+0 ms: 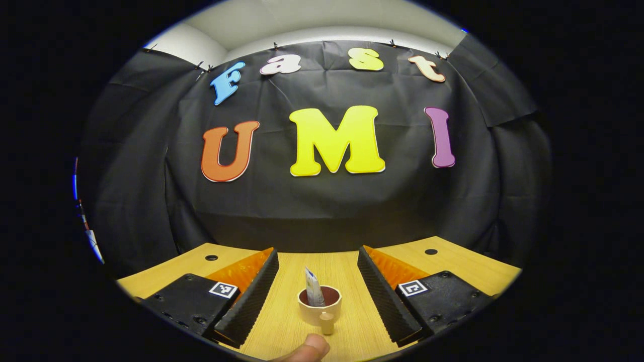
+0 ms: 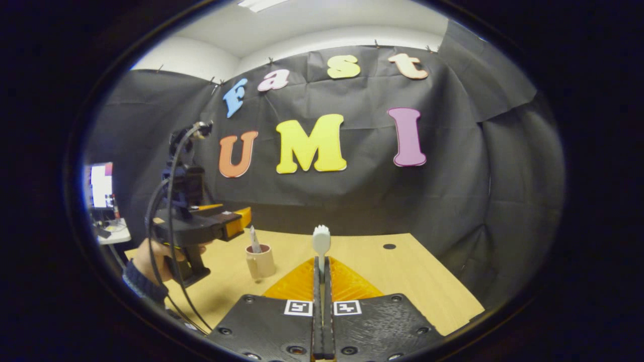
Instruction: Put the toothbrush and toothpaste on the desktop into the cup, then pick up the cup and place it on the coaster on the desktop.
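Right tool [image 2: 321, 261] pinches toothbrush [image 2: 321, 241]; left tool [image 1: 317, 286] spread; cup [image 1: 319, 306] holds toothpaste [image 1: 313, 287].

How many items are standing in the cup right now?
1: the white toothpaste tube stands in the beige ceramic cup. The white toothbrush is outside it, clamped in the right gripper.

Wood-grain desktop [image 1: 282, 322], glossy, perhaps ceramic cup [image 1: 320, 309], ridged left gripper [image 1: 317, 286] pads [image 1: 251, 299].
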Motion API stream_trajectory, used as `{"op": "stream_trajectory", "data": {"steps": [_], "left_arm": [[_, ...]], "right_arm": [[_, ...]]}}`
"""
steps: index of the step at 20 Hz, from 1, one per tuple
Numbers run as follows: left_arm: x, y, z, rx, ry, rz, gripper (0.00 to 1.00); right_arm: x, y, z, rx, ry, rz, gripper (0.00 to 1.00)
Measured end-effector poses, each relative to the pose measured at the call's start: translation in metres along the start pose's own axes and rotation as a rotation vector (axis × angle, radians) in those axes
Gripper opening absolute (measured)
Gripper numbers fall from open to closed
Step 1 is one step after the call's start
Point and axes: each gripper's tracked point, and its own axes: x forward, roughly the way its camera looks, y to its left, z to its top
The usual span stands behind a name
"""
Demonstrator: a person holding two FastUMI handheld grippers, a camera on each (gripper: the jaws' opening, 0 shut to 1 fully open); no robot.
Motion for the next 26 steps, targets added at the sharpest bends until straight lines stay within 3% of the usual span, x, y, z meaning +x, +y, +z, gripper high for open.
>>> {"op": "stream_trajectory", "data": {"steps": [9, 10, 11, 18, 26], "left_arm": [[-0.08, 0.029, 0.003, 0.009, 0.081, 0.018, 1.0], [-0.087, 0.037, 0.002, 0.007, 0.089, 0.037, 0.93], [-0.093, 0.041, 0.003, 0.001, 0.088, 0.043, 1.0], [-0.121, 0.056, 0.023, -0.022, 0.036, 0.004, 1.0], [-0.127, 0.102, 0.024, -0.046, 0.026, 0.072, 1.0]], "right_arm": [[0.072, 0.046, 0.04, -0.008, 0.035, 0.046, 0.01], [0.083, 0.052, 0.044, -0.006, 0.043, 0.049, 0.01], [0.096, 0.061, 0.047, 0.003, 0.05, 0.057, 0.01], [0.186, 0.141, 0.067, 0.042, 0.075, 0.133, 0.01], [0.255, 0.204, 0.03, -0.01, 0.116, 0.151, 0.0]]}}
